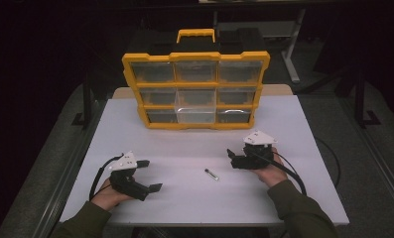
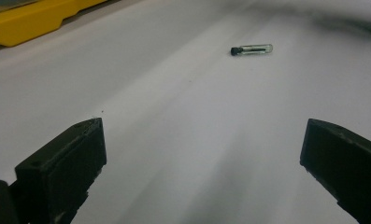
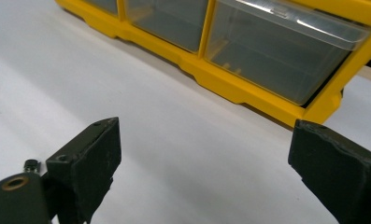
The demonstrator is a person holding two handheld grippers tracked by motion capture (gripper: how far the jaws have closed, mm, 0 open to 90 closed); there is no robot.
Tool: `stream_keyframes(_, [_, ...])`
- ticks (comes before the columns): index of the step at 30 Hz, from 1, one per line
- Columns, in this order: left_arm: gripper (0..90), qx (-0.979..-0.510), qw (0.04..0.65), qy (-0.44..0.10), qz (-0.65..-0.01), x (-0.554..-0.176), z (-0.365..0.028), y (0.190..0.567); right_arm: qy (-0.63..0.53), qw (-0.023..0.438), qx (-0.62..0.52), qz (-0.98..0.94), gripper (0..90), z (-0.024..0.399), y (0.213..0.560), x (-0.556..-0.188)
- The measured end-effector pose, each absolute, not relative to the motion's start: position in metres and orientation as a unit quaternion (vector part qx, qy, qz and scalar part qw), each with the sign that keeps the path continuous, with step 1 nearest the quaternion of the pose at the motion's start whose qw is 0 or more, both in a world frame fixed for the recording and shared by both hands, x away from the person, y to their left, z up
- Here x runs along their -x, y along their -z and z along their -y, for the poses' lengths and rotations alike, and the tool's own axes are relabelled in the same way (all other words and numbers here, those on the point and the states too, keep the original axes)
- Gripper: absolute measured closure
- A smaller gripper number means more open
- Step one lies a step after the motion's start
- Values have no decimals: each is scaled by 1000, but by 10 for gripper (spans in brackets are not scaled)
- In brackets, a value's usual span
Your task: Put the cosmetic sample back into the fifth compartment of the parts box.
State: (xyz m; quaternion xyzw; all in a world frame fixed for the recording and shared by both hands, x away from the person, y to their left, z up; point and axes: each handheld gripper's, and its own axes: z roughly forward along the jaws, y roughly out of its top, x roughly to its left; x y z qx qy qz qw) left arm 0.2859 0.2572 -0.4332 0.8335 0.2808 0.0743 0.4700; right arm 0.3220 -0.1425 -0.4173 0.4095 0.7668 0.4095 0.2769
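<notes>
Presently, both grippers, left [image 1: 152,174] and right [image 1: 230,157], are held wide open, empty; the vial [image 1: 211,174] at lower centre could be rolled away if nudged.

Vial [image 1: 211,174] lies before organizer [image 1: 196,89].

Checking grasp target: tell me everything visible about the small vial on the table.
The vial is a small clear tube, glass or plastic by its look, with a black cap at one end. It lies on its side on the white table, alone between the two grippers, in front of the yellow organizer, nothing touching it. Contents cannot be made out.
</notes>
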Motion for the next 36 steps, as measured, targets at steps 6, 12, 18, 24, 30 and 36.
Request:
stream_keyframes(6, [0, -833, 471, -75, -281, -287, -258, 433, -409, 269, -417, -766, 88, 151, 420, -312])
stream_keyframes(12, [0, -833, 472, -78, -278, -287, -256, 433, -416, 273, -417, -760, 90, 159, 423, -302])
stream_keyframes(18, [0, -833, 475, -80, -273, -288, -255, 432, -425, 274, -417, -756, 90, 165, 427, -295])
stream_keyframes(24, [0, -833, 475, -83, -273, -288, -255, 432, -431, 271, -413, -755, 90, 169, 429, -287])
stream_keyframes(30, [0, -832, 475, -83, -275, -288, -254, 432, -434, 263, -406, -760, 91, 174, 436, -277])
stream_keyframes(36, [0, -833, 475, -87, -271, -288, -254, 431, -439, 257, -403, -761, 91, 177, 440, -268])
